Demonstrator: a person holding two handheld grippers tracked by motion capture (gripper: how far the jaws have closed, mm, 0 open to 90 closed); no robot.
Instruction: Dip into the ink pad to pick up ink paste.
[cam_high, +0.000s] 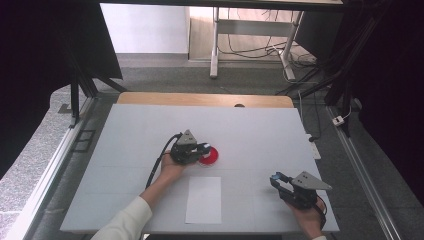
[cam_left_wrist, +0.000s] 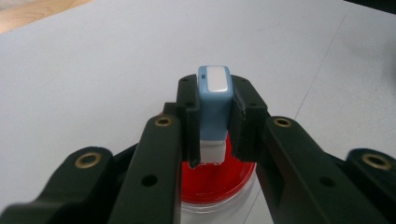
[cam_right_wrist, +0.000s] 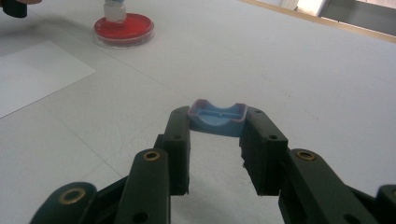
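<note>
My left gripper (cam_high: 204, 148) is shut on a small light-blue stamp-like block (cam_left_wrist: 214, 100) with a white lower end. It holds the block upright with the white end down on a round red dish (cam_left_wrist: 219, 181). The high view shows this dish (cam_high: 210, 156) near the middle of the white table (cam_high: 145, 125). My right gripper (cam_high: 276, 178), near the table's front right, is shut on a shallow blue cap (cam_right_wrist: 218, 118) whose hollow side faces up. In the right gripper view the red dish (cam_right_wrist: 123, 28) lies far off at the upper left, with the block (cam_right_wrist: 114, 9) standing on it.
A white sheet of paper (cam_high: 203, 199) lies flat by the front edge between my two hands. A wooden strip (cam_high: 205, 99) runs along the table's far edge. Black frame legs and cables stand on the floor beyond and to both sides.
</note>
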